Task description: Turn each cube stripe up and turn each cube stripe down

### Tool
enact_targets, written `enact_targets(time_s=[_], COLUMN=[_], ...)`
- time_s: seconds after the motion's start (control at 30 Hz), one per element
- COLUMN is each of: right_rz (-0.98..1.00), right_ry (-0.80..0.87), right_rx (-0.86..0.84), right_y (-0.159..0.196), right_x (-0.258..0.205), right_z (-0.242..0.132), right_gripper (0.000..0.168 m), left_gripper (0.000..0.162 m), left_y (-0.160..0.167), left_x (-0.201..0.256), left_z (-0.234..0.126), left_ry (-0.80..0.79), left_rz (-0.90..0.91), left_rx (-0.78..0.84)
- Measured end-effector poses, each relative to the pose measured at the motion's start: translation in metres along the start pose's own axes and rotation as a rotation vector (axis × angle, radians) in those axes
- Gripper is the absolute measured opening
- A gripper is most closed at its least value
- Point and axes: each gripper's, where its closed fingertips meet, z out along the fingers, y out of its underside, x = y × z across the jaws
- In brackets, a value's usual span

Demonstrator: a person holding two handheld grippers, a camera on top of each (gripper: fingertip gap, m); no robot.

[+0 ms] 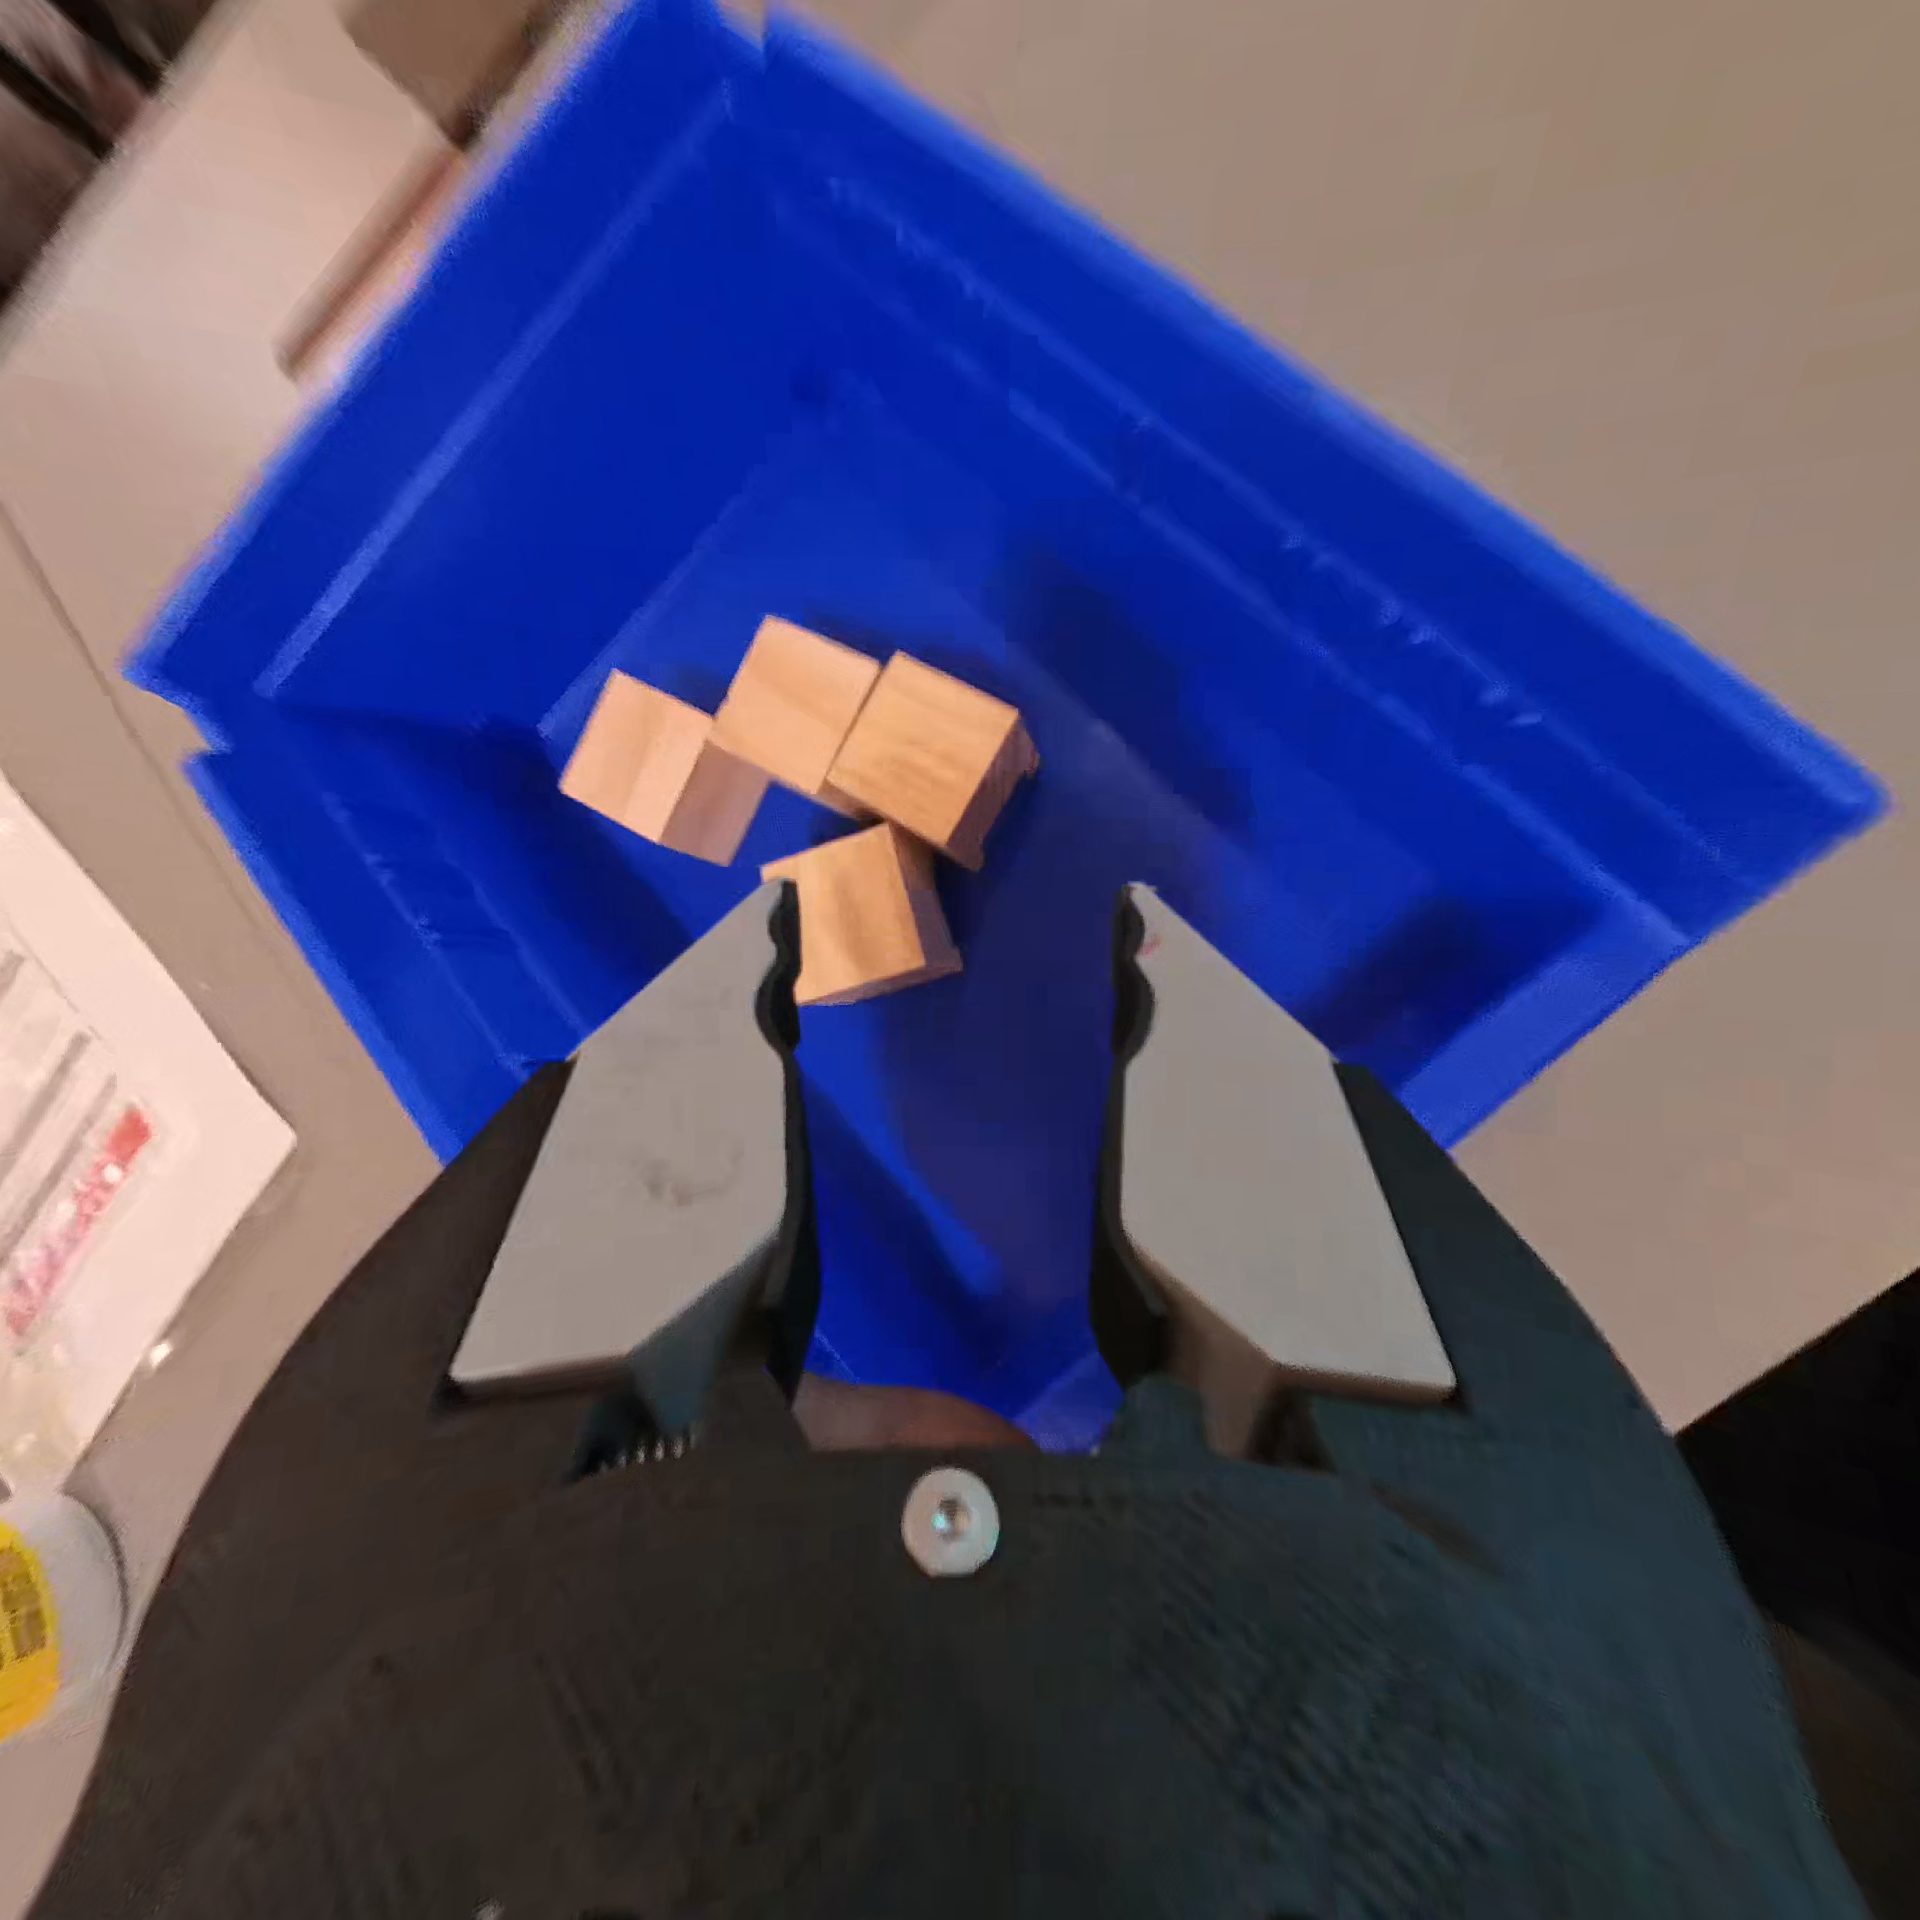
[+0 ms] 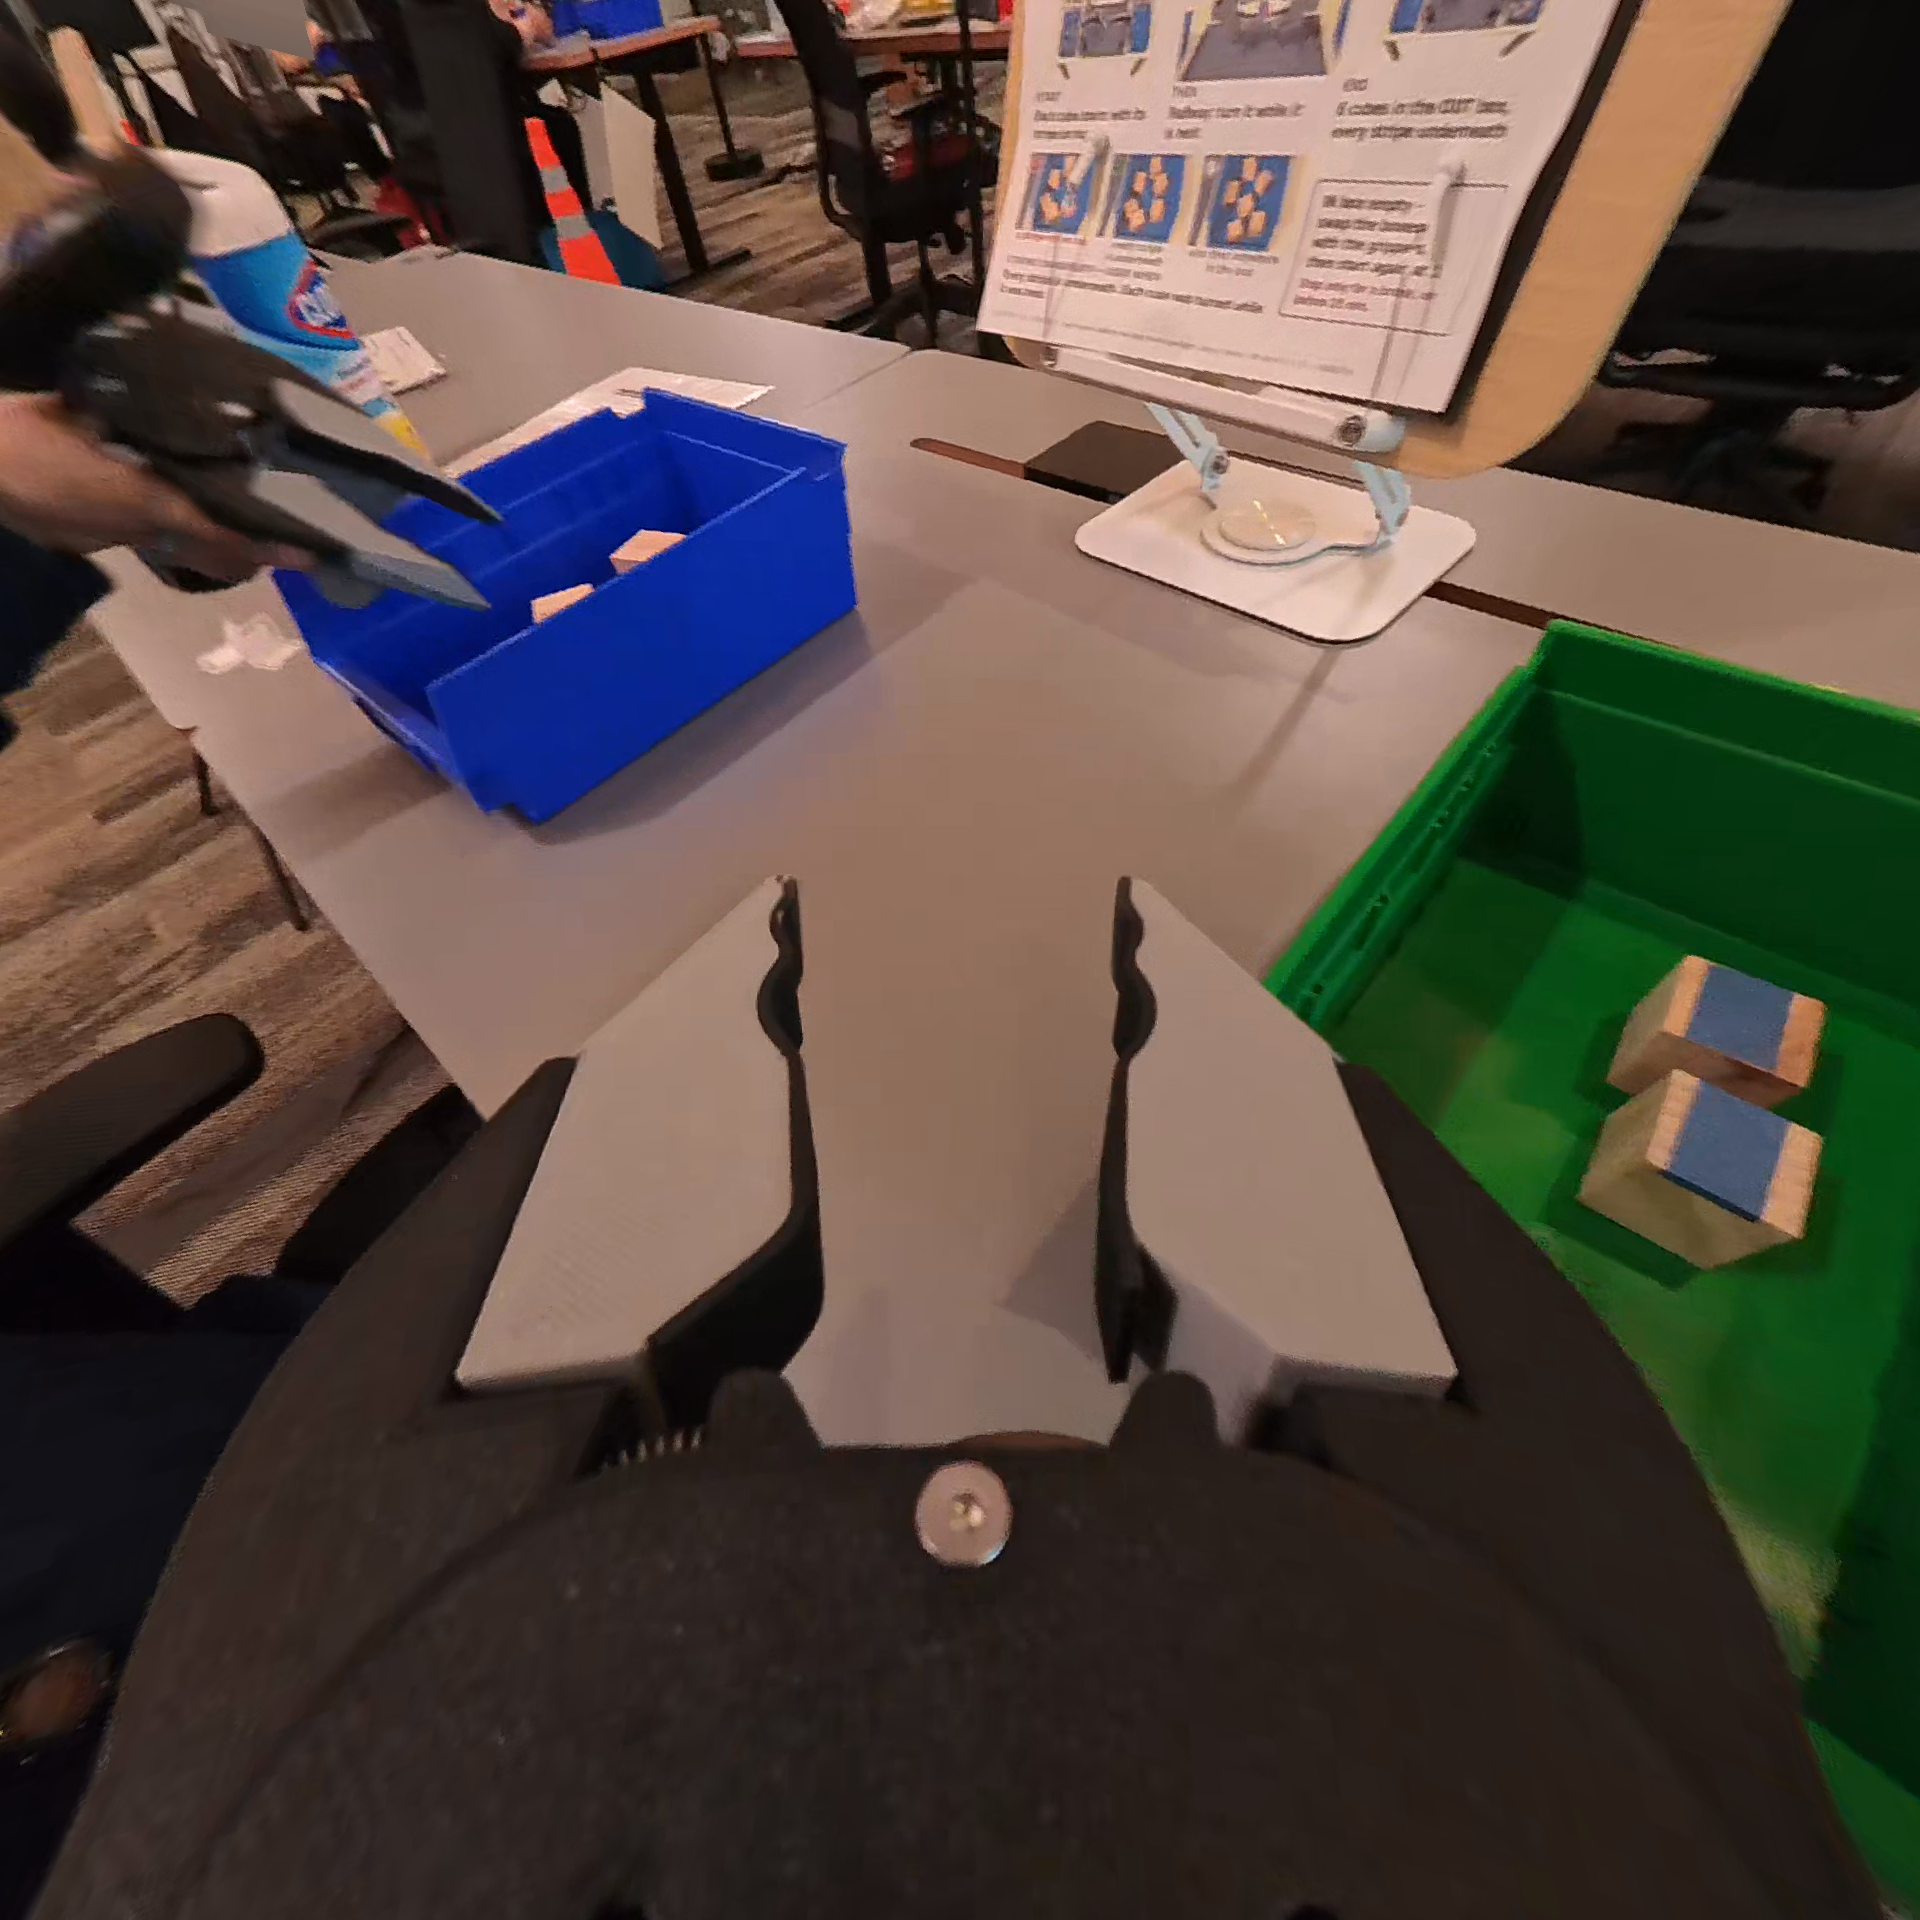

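Observation:
Several plain wooden cubes [image 1: 800, 769] lie clustered in the blue bin [image 1: 1299, 644], no stripes showing; the nearest cube [image 1: 868, 914] sits just past my left fingertip. My left gripper [image 1: 951, 894] hangs open and empty above the bin; it also shows in the right wrist view [image 2: 488, 556], over the blue bin [image 2: 623, 707]. My right gripper [image 2: 951, 888] is open and empty above the grey table, left of the green bin [image 2: 1382, 914]. Two cubes [image 2: 1720, 1029] [image 2: 1704, 1169] lie in the green bin with blue stripes facing up.
An instruction sheet on a white stand [image 2: 1268, 551] stands at the back of the grey table [image 2: 987, 727]. A wipes canister [image 2: 291, 301] stands behind the blue bin. Papers [image 1: 94, 1039] lie left of the blue bin. A chair arm [image 2: 114, 1091] is at the table's near left.

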Motion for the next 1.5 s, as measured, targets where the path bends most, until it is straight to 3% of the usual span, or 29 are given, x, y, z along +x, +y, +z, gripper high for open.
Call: enact_targets(time_s=[0.03,0.23,0.27,0.3,0.53,0.63,0.7,0.8,0.9,1.0,1.1,1.23,1.3,1.5], right_rz=[0.003,-0.036,-0.041,-0.046,-0.009,0.043,0.075,0.086,0.135,0.196,0.225,0.227,0.215,0.281], right_ry=[-0.016,-0.009,-0.012,-0.014,-0.097,-0.243,-0.313,-0.449,-0.619,-0.736,-0.784,-0.859,-0.864,-1.035], right_rx=[0.004,-0.01,-0.009,-0.007,0.003,0.0,-0.025,-0.057,-0.078,-0.099,-0.125,-0.141,-0.125,-0.066], right_y=[0.0,0.002,0.002,0.001,0.003,0.006,0.012,0.02,0.024,0.029,0.036,0.037,0.034,0.02], right_x=[-0.003,-0.01,-0.01,-0.011,-0.017,-0.039,-0.052,-0.085,-0.124,-0.149,-0.161,-0.174,-0.174,-0.18], right_z=[0.0,0.0,0.0,0.0,0.004,0.016,0.03,0.049,0.06,0.065,0.072,0.07,0.066,0.045], right_gripper=[0.058,0.058,0.058,0.058,0.057,0.056,0.058,0.06,0.061,0.064,0.072,0.074,0.073,0.07], left_gripper=[0.06,0.061,0.06,0.046,0.045,0.045,0.045,0.045,0.045,0.045,0.044,0.045,0.045,0.044], left_y=[0.007,0.042,0.048,0.052,0.029,-0.005,-0.044,-0.111,-0.141,-0.143,-0.14,-0.137,-0.135,-0.136], left_x=[-0.005,-0.025,-0.026,-0.028,-0.041,-0.047,-0.031,0.028,0.118,0.197,0.246,0.255,0.263,0.269], left_z=[0.011,0.061,0.066,0.07,0.051,0.02,-0.006,-0.048,-0.072,-0.078,-0.08,-0.077,-0.083,-0.106], left_ry=[0.015,0.022,0.022,0.016,-0.063,-0.173,-0.198,-0.141,-0.023,0.074,0.15,0.071,0.122,0.234], left_rz=[-0.021,-0.14,-0.143,-0.146,-0.116,-0.063,-0.041,-0.058,0.039,0.182,0.311,0.444,0.468,0.44], left_rx=[-0.07,-0.343,-0.372,-0.396,-0.276,-0.131,0.055,0.45,0.699,0.796,0.862,0.852,0.905,1.192])
